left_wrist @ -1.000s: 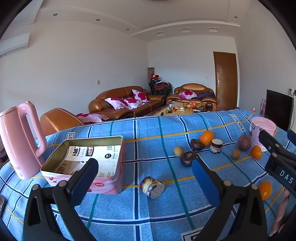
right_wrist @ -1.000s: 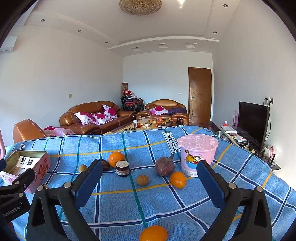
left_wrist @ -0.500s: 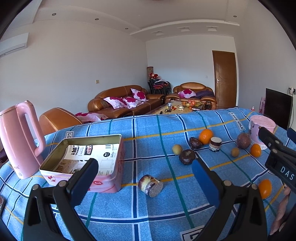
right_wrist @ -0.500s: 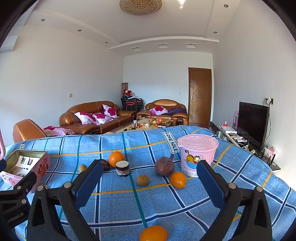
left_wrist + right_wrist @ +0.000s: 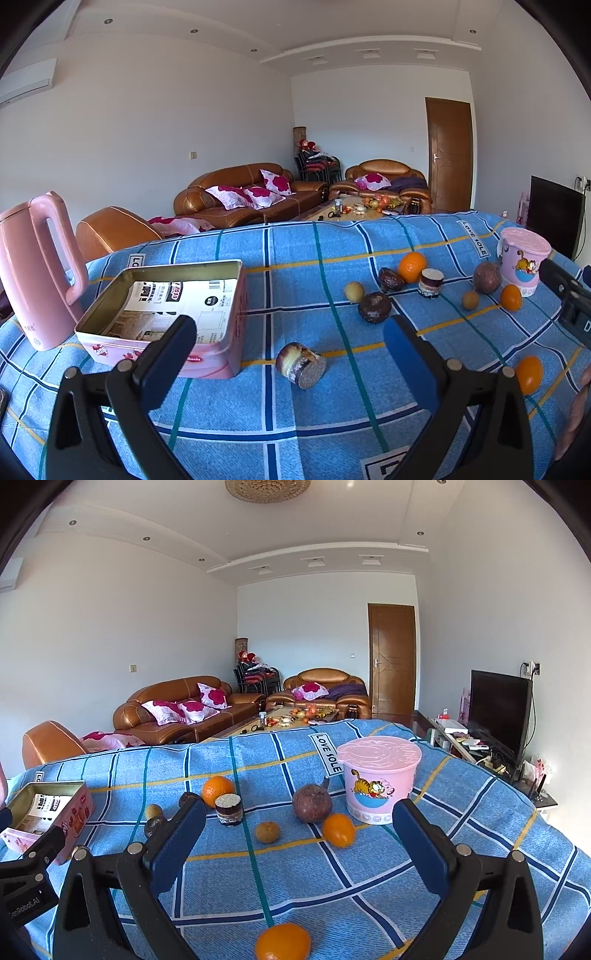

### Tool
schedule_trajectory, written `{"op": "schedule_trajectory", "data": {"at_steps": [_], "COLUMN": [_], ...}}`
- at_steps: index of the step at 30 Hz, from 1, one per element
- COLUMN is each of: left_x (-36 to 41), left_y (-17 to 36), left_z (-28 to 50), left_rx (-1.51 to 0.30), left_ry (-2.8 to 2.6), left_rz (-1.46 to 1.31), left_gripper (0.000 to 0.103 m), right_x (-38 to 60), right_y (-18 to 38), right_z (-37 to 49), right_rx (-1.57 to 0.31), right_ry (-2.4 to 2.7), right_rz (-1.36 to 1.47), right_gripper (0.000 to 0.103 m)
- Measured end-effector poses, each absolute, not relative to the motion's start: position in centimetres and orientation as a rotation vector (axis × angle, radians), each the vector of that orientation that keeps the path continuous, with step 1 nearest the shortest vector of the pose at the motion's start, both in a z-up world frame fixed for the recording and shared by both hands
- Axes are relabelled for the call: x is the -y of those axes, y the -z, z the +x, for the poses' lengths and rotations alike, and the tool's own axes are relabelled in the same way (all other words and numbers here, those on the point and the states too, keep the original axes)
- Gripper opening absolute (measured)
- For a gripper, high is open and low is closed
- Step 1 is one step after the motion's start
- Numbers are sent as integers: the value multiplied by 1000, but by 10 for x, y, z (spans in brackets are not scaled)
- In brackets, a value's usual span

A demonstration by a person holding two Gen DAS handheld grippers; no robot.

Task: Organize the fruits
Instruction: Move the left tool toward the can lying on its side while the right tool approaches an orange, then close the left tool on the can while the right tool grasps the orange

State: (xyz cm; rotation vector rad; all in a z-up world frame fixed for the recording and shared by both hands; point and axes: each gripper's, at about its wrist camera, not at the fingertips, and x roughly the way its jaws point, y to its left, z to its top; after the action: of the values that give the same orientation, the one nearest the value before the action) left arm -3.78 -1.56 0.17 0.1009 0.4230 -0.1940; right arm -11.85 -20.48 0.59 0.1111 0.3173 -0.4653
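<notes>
Fruits lie scattered on a blue checked tablecloth [image 5: 288, 258]. In the right wrist view an orange [image 5: 282, 941] lies nearest, with a small orange [image 5: 338, 829], a brown fruit [image 5: 267, 831], a purple passion fruit [image 5: 312, 803] and a big orange [image 5: 217, 791] farther off. An open pink tin box [image 5: 173, 314] stands at the left. My left gripper [image 5: 290, 354] is open and empty above a small cake roll [image 5: 301, 365]. My right gripper [image 5: 299, 834] is open and empty above the cloth.
A pink kettle [image 5: 37, 266] stands at the far left. A pink lidded bucket [image 5: 378, 777] stands at the right. A small jar [image 5: 229, 808] and dark fruits [image 5: 375, 306] lie mid-table. Sofas and a TV are beyond the table.
Both grippers have drifted very slightly; the left view has shifted a little. Nothing was picked up or released.
</notes>
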Motion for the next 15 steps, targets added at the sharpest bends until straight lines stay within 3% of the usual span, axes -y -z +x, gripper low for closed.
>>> {"op": "schedule_trajectory", "data": {"at_steps": [8,12,15], "left_x": [13,13,12], "left_y": [1,6,8], "left_z": [-32,-27,-29], "left_rx": [-469,-527,-541], "left_ry": [207,226,224], "left_rz": [94,93,95], "left_gripper": [103,103,103], "right_x": [246,258,254], "right_y": [5,17,30], "right_z": [-142,-145,-136], "right_rx": [-427,-528,-627], "right_ry": [433,320,236], "right_rz": [169,249,282], "right_gripper": [101,90,73]}}
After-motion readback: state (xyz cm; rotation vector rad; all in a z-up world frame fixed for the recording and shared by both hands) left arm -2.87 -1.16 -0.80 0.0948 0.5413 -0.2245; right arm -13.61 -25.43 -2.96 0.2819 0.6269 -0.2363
